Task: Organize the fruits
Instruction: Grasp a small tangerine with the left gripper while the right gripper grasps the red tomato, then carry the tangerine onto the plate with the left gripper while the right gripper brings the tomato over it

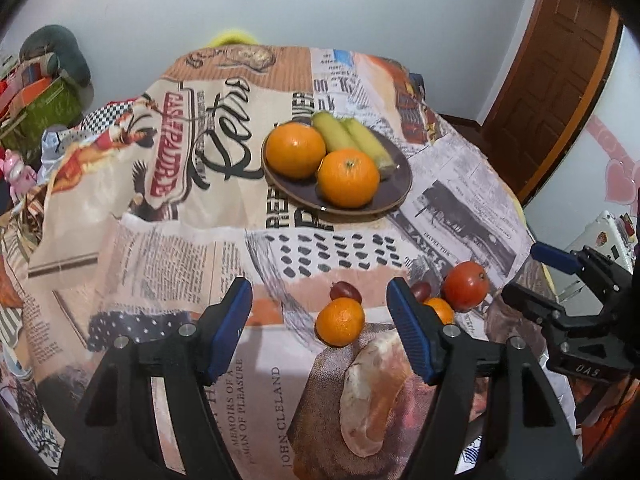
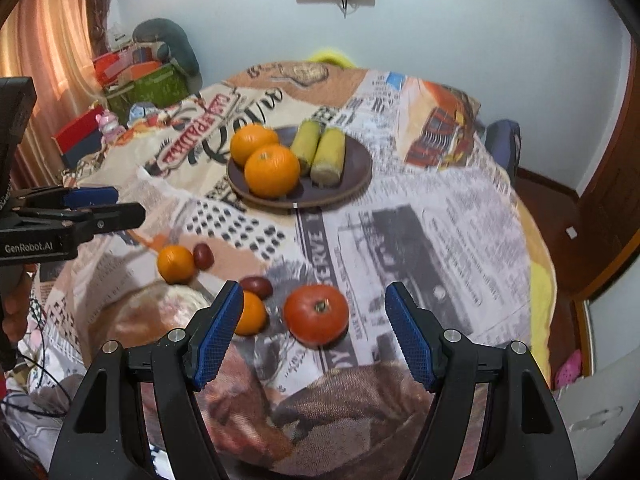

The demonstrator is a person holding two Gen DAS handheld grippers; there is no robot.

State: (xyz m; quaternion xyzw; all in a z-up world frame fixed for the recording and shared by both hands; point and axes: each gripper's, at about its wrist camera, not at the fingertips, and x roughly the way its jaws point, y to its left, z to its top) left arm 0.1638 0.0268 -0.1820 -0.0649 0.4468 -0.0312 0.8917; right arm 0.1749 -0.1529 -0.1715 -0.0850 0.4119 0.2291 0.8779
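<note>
A brown plate [image 1: 394, 186] [image 2: 356, 168] holds two large oranges [image 1: 348, 178] [image 2: 272, 170] and two corn cobs [image 1: 360, 140] [image 2: 326, 154]. Loose on the cloth lie a small orange [image 1: 340, 321] [image 2: 175, 263], a second small orange [image 1: 442, 309] [image 2: 252, 314], two dark red fruits [image 1: 345, 290] [image 2: 203, 256] and a red tomato [image 1: 466, 285] [image 2: 316, 314]. My left gripper [image 1: 320, 332] is open, with the first small orange between its fingers. My right gripper [image 2: 314, 338] is open, just short of the tomato.
The round table wears a newspaper-print cloth [image 1: 200, 240] [image 2: 440, 220]. Boxes and clutter [image 2: 136, 80] stand at the back left. A wooden door [image 1: 560, 60] is at the right. A blue chair back [image 2: 502, 136] stands behind the table's right side.
</note>
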